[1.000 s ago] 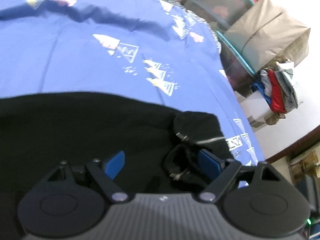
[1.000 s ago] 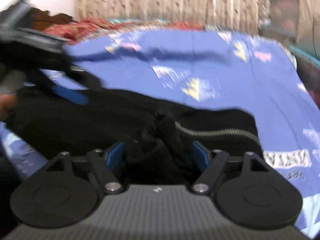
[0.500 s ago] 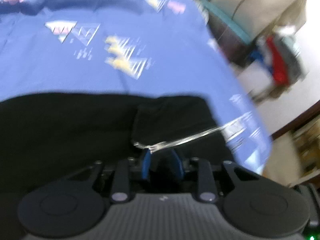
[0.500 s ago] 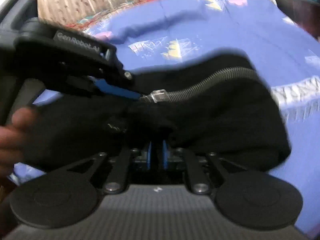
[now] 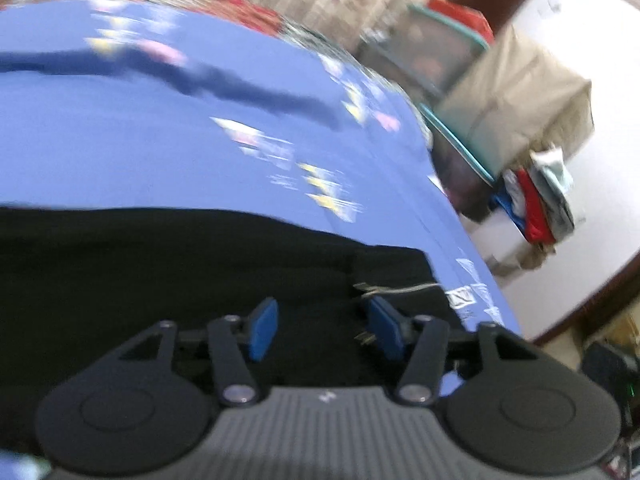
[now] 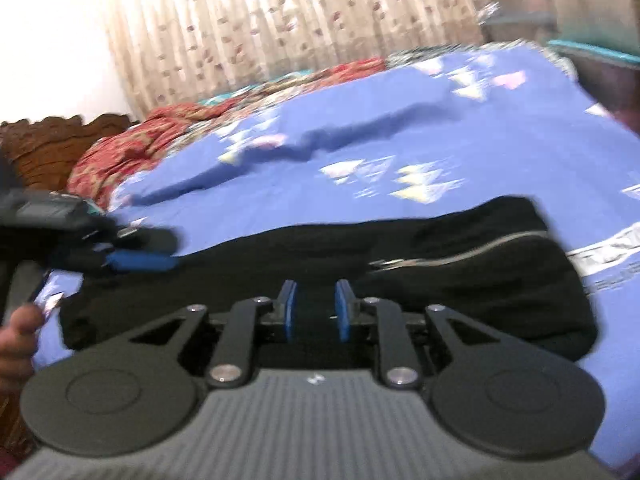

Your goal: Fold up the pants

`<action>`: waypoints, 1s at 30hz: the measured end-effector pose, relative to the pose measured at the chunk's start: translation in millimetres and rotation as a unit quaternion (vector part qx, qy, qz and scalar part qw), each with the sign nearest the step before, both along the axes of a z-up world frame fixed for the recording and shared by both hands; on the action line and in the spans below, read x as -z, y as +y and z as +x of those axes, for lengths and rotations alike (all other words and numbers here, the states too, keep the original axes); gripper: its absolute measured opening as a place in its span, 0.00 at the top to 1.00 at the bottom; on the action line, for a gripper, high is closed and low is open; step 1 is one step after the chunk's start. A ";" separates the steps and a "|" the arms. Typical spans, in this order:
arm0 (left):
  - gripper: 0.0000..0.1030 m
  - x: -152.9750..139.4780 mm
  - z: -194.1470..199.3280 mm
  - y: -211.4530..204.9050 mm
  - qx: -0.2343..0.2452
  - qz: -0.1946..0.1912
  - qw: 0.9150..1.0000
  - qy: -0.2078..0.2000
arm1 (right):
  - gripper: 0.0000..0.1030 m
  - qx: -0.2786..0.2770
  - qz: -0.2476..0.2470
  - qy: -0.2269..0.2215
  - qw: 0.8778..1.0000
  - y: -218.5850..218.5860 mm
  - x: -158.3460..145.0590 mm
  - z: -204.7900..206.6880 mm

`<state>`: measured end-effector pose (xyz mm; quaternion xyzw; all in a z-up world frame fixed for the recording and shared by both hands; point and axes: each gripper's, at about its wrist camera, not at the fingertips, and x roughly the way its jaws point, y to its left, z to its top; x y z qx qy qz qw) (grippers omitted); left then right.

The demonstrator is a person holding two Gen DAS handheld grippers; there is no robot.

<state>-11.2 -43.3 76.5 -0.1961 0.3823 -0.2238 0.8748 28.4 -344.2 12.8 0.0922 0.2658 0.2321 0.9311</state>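
Black pants (image 5: 160,280) lie flattened across the blue patterned bedsheet (image 5: 160,140), with a silver zipper (image 5: 400,290) at their right end. My left gripper (image 5: 324,328) hovers over the pants, its jaws opening and its blue pads well apart with nothing pinched. In the right wrist view the pants (image 6: 480,300) and their zipper (image 6: 480,246) stretch to the right. My right gripper (image 6: 316,312) is over the near edge, its jaws opening a narrow gap and not pressing on cloth. The left gripper (image 6: 132,260) shows at the left, held by a hand (image 6: 16,336).
A red patterned blanket (image 6: 132,148) and wooden headboard (image 6: 48,144) lie at the bed's far end before a curtain (image 6: 280,20). Beside the bed's right edge stand storage boxes (image 5: 440,52), a beige covered bundle (image 5: 516,96) and a pile of clothes (image 5: 536,200).
Half a second ago both grippers were shut on bunched pants fabric near the zipper. Now both have let go and the pants lie flatter. The left gripper has pulled away to the left.
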 end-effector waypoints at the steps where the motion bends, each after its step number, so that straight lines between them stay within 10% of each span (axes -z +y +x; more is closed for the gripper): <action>1: 0.41 0.7 -14.9 20.7 -0.020 0.003 1.000 -0.003 | 0.76 -0.012 -0.001 0.007 1.000 12.1 2.1 4.6; 11: 0.21 30.1 -106.6 206.9 -0.274 -0.077 0.958 0.027 | 0.76 -0.105 -0.036 0.065 0.992 118.4 11.3 14.8; 30: 0.04 84.6 -61.1 256.7 -0.292 -0.161 0.941 0.061 | 0.75 -0.162 -0.041 0.077 0.983 223.6 -3.9 34.6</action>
